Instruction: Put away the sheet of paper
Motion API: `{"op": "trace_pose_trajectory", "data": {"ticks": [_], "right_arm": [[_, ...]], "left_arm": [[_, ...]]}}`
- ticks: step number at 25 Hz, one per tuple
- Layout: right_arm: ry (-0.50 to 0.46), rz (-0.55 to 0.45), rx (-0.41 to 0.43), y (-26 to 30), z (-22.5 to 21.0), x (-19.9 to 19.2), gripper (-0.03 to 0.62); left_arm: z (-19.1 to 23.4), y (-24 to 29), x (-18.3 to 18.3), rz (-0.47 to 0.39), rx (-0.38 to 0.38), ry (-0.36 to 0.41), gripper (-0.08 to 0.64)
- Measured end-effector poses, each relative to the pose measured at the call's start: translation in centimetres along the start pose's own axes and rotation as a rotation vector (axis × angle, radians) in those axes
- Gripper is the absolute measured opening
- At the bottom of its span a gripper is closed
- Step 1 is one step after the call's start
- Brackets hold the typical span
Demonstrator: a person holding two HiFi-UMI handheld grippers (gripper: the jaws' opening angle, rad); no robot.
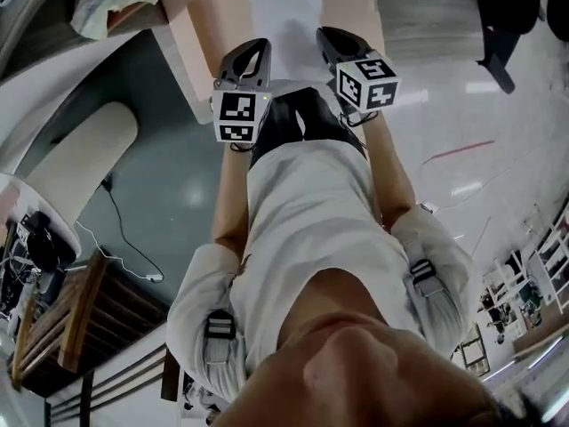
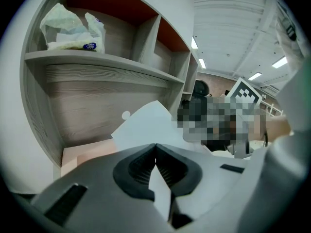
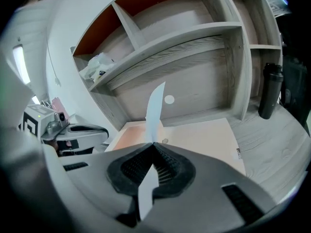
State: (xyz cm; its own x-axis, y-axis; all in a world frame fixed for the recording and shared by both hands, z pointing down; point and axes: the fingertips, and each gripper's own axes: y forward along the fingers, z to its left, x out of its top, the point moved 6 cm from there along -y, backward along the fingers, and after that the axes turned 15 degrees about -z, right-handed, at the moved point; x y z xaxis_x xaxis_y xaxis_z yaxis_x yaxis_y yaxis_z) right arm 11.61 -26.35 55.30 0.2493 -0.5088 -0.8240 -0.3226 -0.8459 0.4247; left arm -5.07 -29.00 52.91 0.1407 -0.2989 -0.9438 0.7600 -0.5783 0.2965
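The sheet of paper (image 1: 283, 12) is held at two opposite edges, top centre of the head view, and spans the gap betw. the two grippers above a pale pink mat (image 1: 200, 38).

The left gripper (image 2: 155, 147) is clenched on one edge. In the left gripper view its ribbed pads are pressed together w/ the white sheet pinched betw. them, and the paper fans out up-centre of the frame.

The right gripper (image 3: 154, 144) is clamped on the other edge. In the right gripper view the sheet is seen almost edge-on as a thin white strip rising from the closed pads at frame centre.

A wooden shelf unit (image 3: 233, 33) w/ orange-backed upper compartments is seen behind the paper. The mat is laid flat in the unit's lower opening.

A crumpled plastic bag (image 2: 73, 28) is lying on the upper shelf, upper left of the left gripper view. A black bottle (image 3: 269, 91) is standing upright in the side compartment, at the right of the right gripper view, well apart from the sheet.
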Motion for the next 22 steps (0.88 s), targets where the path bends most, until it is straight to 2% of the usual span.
{"op": "trace_pose_trajectory", "data": {"ticks": [22], "right_arm": [[0.002, 0.078, -0.108, 2.8, -6.3, -2.6, 0.021]], "left_arm": [[1.4, 4.2, -2.4, 0.059, -0.011, -0.009, 0.021]]}}
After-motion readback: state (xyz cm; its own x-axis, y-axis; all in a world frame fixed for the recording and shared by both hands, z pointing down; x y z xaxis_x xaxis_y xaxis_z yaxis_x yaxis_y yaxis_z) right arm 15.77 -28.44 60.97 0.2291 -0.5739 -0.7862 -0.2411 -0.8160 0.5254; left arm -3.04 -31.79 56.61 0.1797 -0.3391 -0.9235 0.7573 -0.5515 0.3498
